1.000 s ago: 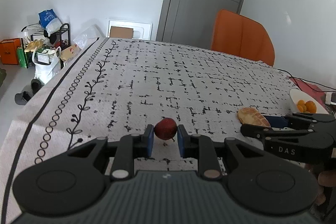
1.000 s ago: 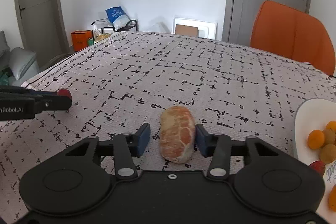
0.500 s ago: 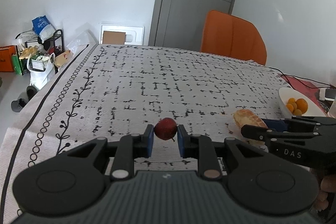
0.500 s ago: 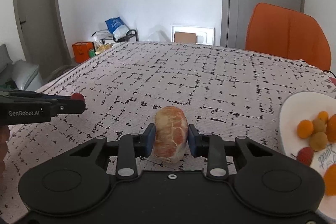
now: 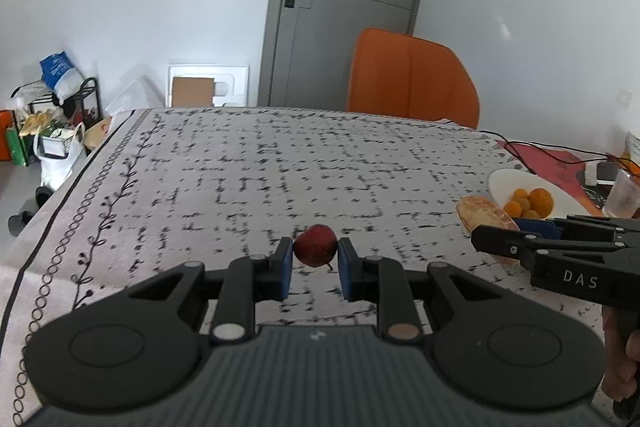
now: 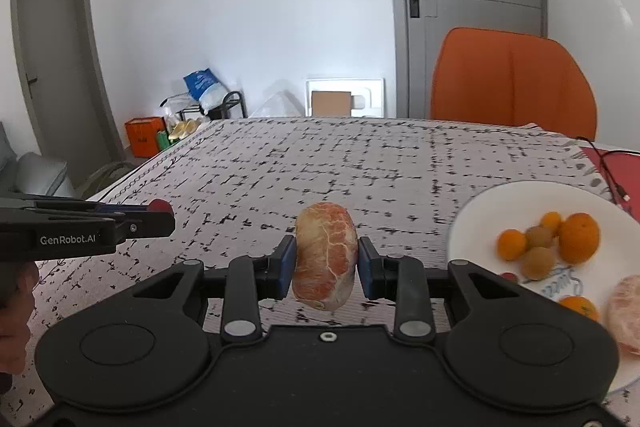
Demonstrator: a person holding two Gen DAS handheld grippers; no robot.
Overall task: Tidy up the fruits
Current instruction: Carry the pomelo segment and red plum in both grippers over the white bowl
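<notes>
In the left wrist view the left gripper [image 5: 315, 265] has its blue pads closed tight on a small red fruit [image 5: 315, 251], held above the patterned tablecloth [image 5: 280, 171]; the right gripper [image 5: 516, 233], marked "DAS", shows at the right edge with the peeled fruit [image 5: 482, 211] before the plate [image 5: 508, 183]. In the right wrist view the right gripper [image 6: 325, 261] pinches the peeled fruit [image 6: 325, 261] narrowly between its pads, clear of the cloth and just left of the plate [image 6: 480, 223] of oranges [image 6: 579, 237]; the left gripper [image 6: 160, 211] reads "GenRobot.AI".
</notes>
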